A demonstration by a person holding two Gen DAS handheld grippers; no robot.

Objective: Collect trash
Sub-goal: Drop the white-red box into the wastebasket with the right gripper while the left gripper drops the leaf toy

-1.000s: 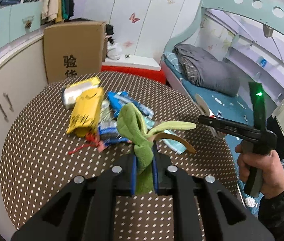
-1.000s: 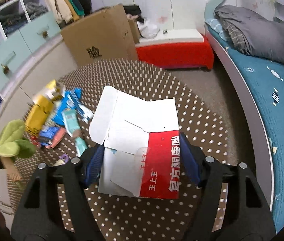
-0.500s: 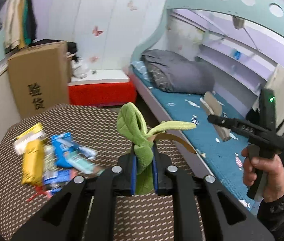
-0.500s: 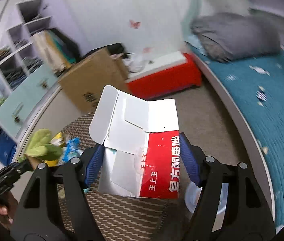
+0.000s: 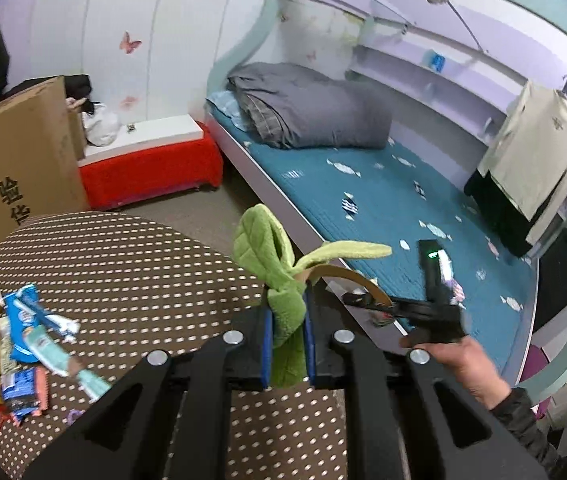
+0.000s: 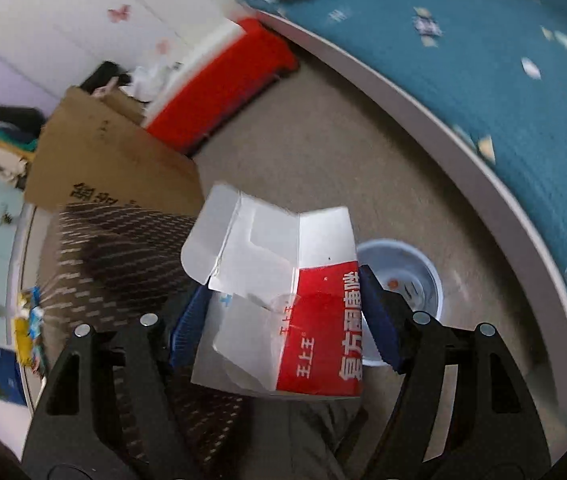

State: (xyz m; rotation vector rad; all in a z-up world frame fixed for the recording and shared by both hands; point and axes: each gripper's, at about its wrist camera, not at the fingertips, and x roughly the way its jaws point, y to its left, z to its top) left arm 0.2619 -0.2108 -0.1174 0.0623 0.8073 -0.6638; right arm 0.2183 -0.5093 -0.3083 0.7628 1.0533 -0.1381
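My left gripper point(image 5: 286, 340) is clamped on a soft green plush leaf point(image 5: 267, 248). My right gripper's point(image 6: 285, 320) jaws are opening around the creased red-and-white carton point(image 6: 283, 304), just above the round white bin point(image 6: 411, 280) on the floor. Left of the bin, glossy wrappers point(image 5: 23, 344) are uncollected on the dotted table point(image 5: 131, 264).
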